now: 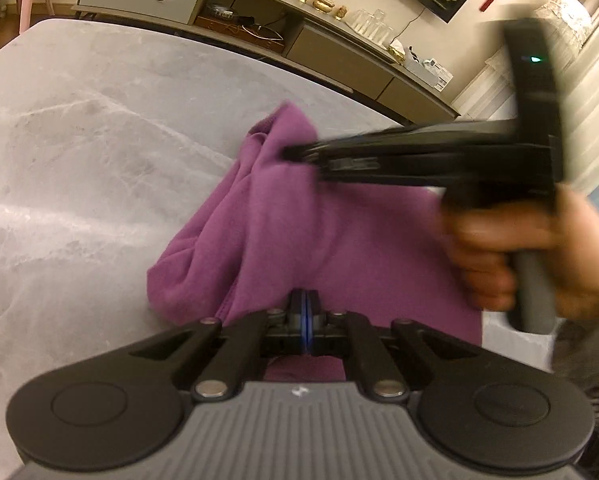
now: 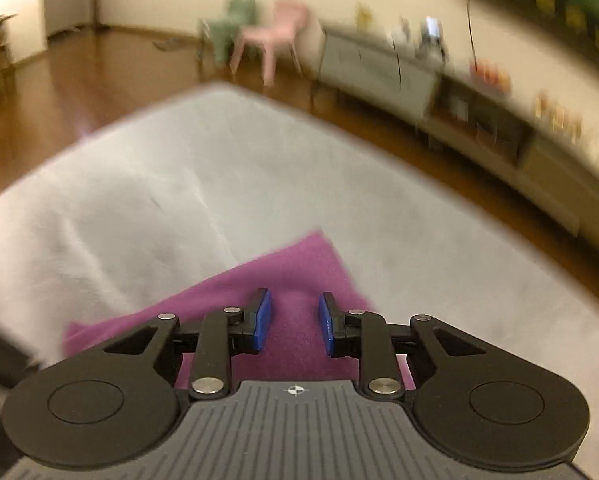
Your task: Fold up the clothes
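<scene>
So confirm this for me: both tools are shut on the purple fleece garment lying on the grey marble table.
Not quite. Only the left tool is shut on the purple fleece garment. The right wrist view shows the right tool open, with its blue pads apart above the garment.

Left tool (image 1: pixel 305 312) pads pressed together; right tool (image 2: pixel 294 322) jaws apart, seemingly blurred.
</scene>
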### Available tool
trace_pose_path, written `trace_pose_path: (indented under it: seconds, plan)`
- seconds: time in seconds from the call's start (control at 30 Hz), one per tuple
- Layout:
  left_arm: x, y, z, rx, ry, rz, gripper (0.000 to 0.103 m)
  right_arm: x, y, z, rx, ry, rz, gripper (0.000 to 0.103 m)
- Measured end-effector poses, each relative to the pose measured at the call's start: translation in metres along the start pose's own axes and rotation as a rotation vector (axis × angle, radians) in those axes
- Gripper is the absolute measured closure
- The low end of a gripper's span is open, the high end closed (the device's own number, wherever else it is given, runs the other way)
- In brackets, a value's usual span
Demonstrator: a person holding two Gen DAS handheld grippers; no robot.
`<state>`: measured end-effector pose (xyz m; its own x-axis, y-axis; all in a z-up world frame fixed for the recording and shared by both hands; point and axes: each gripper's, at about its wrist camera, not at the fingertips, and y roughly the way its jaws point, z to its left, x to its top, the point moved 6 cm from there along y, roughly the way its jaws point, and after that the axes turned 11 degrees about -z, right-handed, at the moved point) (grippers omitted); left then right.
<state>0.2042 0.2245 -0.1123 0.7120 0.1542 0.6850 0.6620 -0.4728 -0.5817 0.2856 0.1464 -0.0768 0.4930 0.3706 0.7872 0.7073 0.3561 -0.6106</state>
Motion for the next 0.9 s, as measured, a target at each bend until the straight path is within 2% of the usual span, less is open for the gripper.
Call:
trace_pose_path:
  seconds: [0.07,0.17,0.2,0.23,0.27,0.3,0.33,0.4,0.47,0.53,0.57,0.63,0.7,0.77,0.83,0.9]
  plan:
    - [0.001,0.000,-0.002,0.008,0.032,0.000,0.099,-0.016,0.008,0.010,-0.018,0.058,0.048,0.072]
    - [0.003,-0.003,0.003,0.045,0.041,-0.013,0.099,-0.009,0.004,0.015,-0.022,0.057,0.065,0.071]
    - [0.004,-0.004,0.005,0.058,0.043,-0.018,0.097,-0.005,-0.003,0.016,-0.013,0.055,0.065,0.071]
    - [0.005,-0.005,0.007,0.071,0.044,-0.024,0.091,-0.002,-0.010,0.017,-0.004,0.053,0.066,0.071]
    - [0.006,-0.006,0.010,0.085,0.045,-0.029,0.087,0.002,-0.022,0.015,0.005,0.067,0.048,0.071]
    - [0.007,-0.007,0.012,0.098,0.046,-0.034,0.080,0.008,-0.051,0.005,0.014,0.132,-0.029,0.070]
    - [0.008,-0.008,0.014,0.111,0.047,-0.040,0.078,0.013,-0.081,-0.005,0.019,0.187,-0.098,0.069]
    - [0.009,-0.010,0.019,0.138,0.049,-0.050,0.078,0.011,-0.141,-0.018,-0.004,0.235,-0.178,0.067]
    - [0.011,-0.012,0.023,0.165,0.052,-0.061,0.078,-0.012,-0.165,-0.022,-0.028,0.258,-0.189,0.067]
    - [0.013,-0.014,0.027,0.192,0.054,-0.071,0.079,-0.043,-0.172,-0.016,-0.009,0.277,-0.159,0.067]
    - [0.014,-0.015,0.030,0.205,0.055,-0.077,0.079,-0.061,-0.166,-0.010,0.016,0.271,-0.123,0.067]
    - [0.007,-0.016,0.018,0.176,0.059,-0.057,0.079,-0.093,-0.143,-0.003,0.039,0.217,-0.042,0.069]
    - [-0.003,-0.015,0.000,0.116,0.075,-0.020,0.079,-0.107,-0.129,-0.014,-0.005,0.150,-0.052,0.068]
    - [-0.015,-0.010,-0.028,0.060,0.169,0.020,0.079,-0.106,-0.127,-0.043,-0.117,0.189,-0.042,0.061]
    - [-0.021,-0.006,-0.040,0.084,0.234,0.020,0.078,-0.105,-0.131,-0.060,-0.198,0.164,-0.036,0.061]
    - [-0.018,-0.002,-0.036,0.086,0.235,0.027,0.078,-0.102,-0.150,-0.054,-0.216,0.138,-0.071,0.063]
